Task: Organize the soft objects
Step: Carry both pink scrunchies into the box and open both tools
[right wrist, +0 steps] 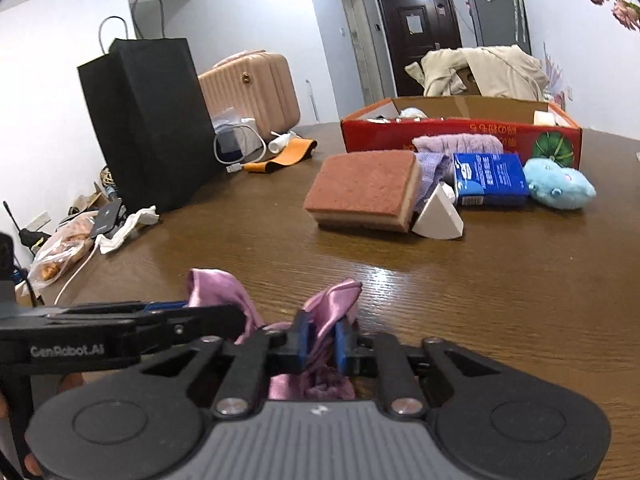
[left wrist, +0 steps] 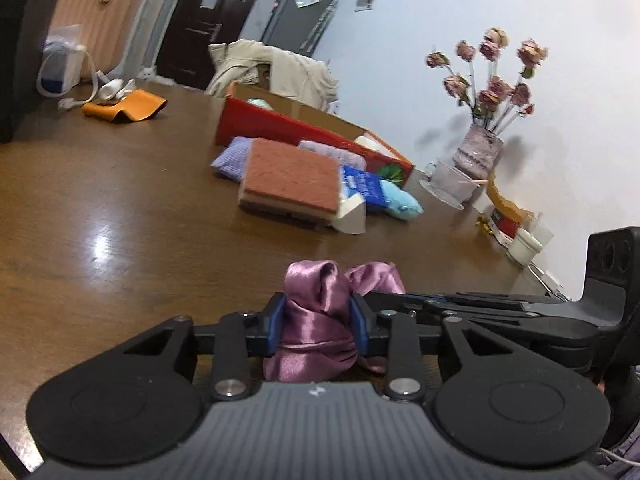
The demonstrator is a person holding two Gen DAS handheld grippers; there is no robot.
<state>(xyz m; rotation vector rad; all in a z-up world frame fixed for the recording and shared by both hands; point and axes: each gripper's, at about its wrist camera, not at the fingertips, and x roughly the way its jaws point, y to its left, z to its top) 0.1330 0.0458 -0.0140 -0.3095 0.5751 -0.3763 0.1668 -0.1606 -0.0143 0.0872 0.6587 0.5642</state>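
Note:
Both grippers are shut on one pink satin cloth [left wrist: 316, 312] just above the brown table [left wrist: 120, 208]. My left gripper [left wrist: 318, 320] pinches a thick bunch of it. My right gripper [right wrist: 322, 340] pinches another fold of the cloth [right wrist: 332, 312]; the left gripper's fingers [right wrist: 160, 312] reach in from the left beside it. Farther back lie a red-topped sponge [left wrist: 292, 180] [right wrist: 364, 192], purple towels [left wrist: 232, 156] [right wrist: 456, 146], a blue tissue pack [right wrist: 490, 178], a light blue plush [right wrist: 558, 184] and a white wedge [right wrist: 438, 216], in front of a red cardboard box [right wrist: 460, 136] [left wrist: 280, 124].
A vase of dried roses [left wrist: 480, 148], a glass cup [left wrist: 452, 182] and small jars [left wrist: 524, 244] stand at the table's right edge. A black paper bag [right wrist: 148, 120], an orange pouch [right wrist: 280, 156] and cables sit at the left. A beige coat [right wrist: 480, 68] hangs behind the box.

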